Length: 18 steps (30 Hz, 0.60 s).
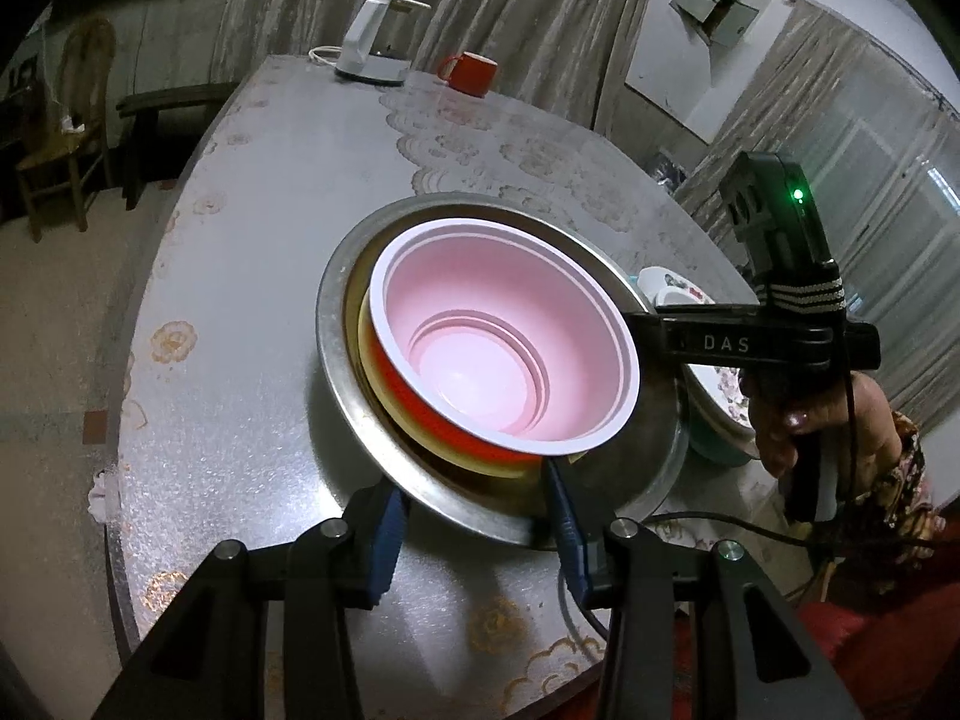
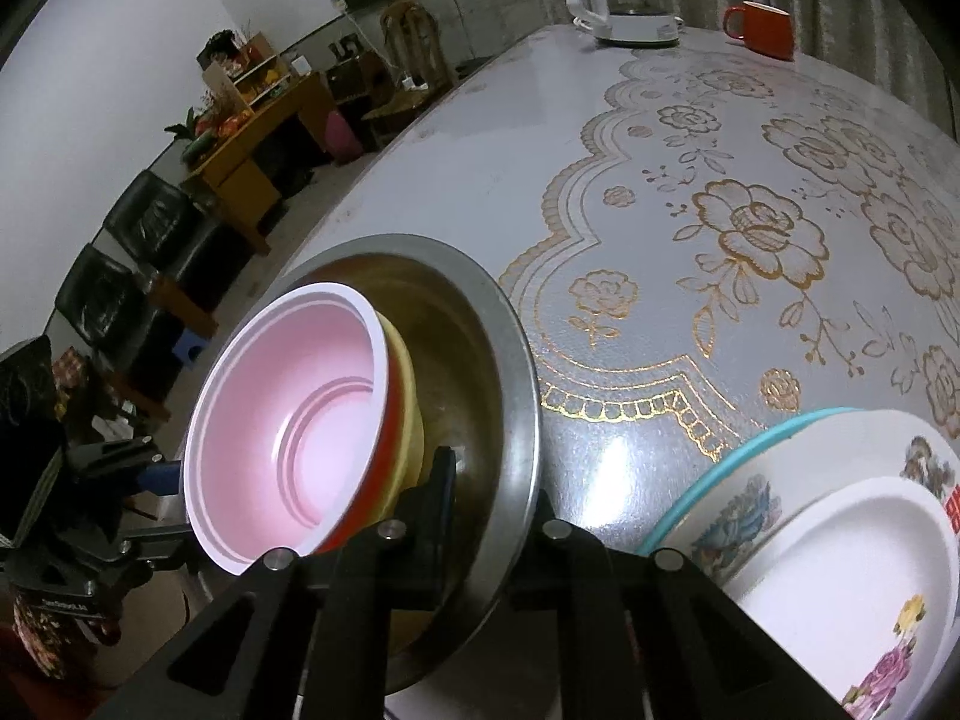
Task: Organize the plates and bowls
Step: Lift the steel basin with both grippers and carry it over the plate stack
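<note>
The round worktop point(image 2: 456, 192) wears a grey cloth with gold flowers; behind it hang curtains point(image 1: 522, 6). The right hand-held gripper point(image 2: 489, 480) clamps the steel basin point(image 2: 516, 372) rim. The left hand-held gripper point(image 1: 474, 516) stands partly open, empty.

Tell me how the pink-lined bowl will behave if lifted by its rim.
The pink-lined bowl looks thin-walled plastic, so probably light and a bit flexible. It sits tilted in the yellow bowl, so it may rock. Its smooth rim could slip.

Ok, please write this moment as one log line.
stack: pink bowl inside yellow bowl inside steel basin | right claw: shut on steel basin rim | left claw: open, astride its near rim
</note>
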{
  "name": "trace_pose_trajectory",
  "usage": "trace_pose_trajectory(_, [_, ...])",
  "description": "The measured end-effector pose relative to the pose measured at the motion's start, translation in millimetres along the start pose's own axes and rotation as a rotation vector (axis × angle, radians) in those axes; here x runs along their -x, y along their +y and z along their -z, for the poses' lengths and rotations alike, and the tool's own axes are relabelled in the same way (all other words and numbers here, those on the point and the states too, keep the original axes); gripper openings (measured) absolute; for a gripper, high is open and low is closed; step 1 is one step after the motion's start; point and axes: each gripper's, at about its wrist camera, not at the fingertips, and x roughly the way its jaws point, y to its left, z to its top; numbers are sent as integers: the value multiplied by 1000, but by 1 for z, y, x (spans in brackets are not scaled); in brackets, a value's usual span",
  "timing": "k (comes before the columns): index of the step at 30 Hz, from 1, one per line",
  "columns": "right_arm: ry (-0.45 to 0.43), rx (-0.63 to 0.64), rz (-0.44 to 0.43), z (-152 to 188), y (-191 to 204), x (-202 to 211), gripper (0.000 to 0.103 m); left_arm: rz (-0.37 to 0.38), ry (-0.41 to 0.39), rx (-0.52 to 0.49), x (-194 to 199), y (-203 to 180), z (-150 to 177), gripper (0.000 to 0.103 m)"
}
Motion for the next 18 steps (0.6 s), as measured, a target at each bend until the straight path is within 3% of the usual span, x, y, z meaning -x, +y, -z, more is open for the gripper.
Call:
trace_pose_trajectory(10, [-57,-24,-8,1,3,20,11,2,-93,-10,20,-12,-11,44])
trace_pose_trajectory(18, [-188,-53,12,5,9,64,11,26,-148,-62,34,-33,-25,44])
